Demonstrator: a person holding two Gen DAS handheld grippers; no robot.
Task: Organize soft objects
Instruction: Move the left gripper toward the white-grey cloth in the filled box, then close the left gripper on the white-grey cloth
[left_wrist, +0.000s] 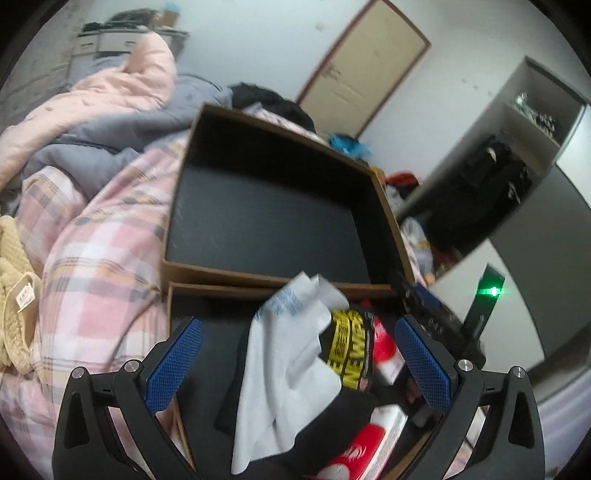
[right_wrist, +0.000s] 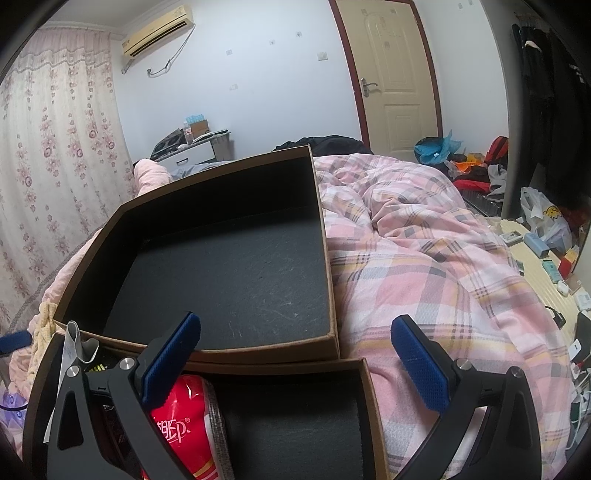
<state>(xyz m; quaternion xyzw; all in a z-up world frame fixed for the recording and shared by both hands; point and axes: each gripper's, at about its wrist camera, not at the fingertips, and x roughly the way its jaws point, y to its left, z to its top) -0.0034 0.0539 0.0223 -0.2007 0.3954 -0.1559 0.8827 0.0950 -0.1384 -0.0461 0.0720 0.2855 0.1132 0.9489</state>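
The left gripper (left_wrist: 299, 363) hovered with its jaws spread wide and empty over the near brown cardboard box with black lining (left_wrist: 207, 306), which sat on the bed's pink plaid quilt (left_wrist: 96, 258). Inside that box lay a crumpled white cloth (left_wrist: 284, 376), a black item with yellow lettered bands (left_wrist: 349, 347) and red-and-white tissue packs (left_wrist: 369, 443), touching one another. The right gripper (right_wrist: 295, 363) also had its jaws wide apart, holding nothing, above the same box near a red tissue pack (right_wrist: 184, 424). Behind it, touching, stood a larger empty black-lined cardboard box (right_wrist: 229, 273).
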